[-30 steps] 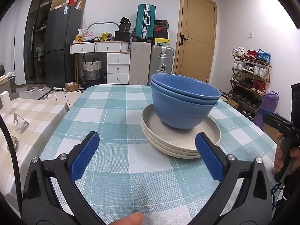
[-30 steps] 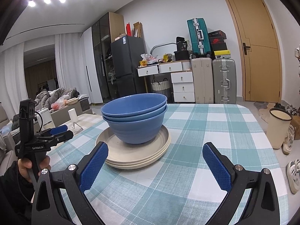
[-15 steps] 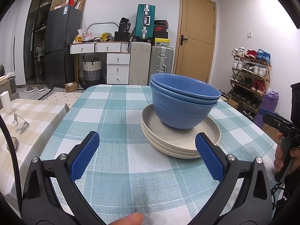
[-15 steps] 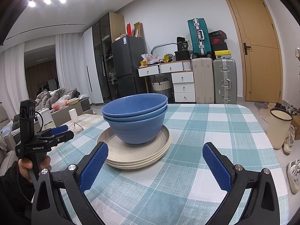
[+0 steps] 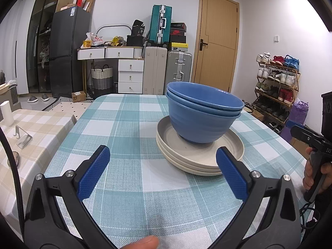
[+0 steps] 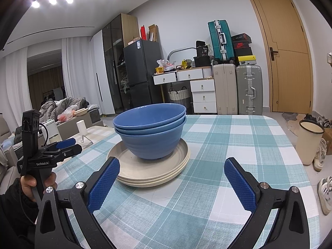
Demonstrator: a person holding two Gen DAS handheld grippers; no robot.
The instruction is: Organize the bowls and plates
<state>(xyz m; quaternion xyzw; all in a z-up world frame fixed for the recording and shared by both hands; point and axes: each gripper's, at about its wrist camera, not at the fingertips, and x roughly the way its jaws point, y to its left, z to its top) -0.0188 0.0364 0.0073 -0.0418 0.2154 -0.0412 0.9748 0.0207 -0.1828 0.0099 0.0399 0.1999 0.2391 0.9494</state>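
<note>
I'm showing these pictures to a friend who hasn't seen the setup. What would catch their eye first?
Blue bowls, nested and standing on a stack of cream plates, sit mid-table on the checked tablecloth. An open hand-held gripper with blue pads frames the foreground. Suitcases crowd the back wall.

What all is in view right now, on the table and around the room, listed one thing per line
bowls: three by the rims, blue, nested, on the plates
plates: three, cream, stacked on the table
table: one, teal-and-white check cloth
side table: one, beige check cloth, left of the main table
fridge: one, black, back wall
suitcases: three, one teal, one beige, one grey, beside the door
shoe rack: one, right wall
left gripper: blue pads, open, empty
right gripper: blue pads, open, empty
</note>
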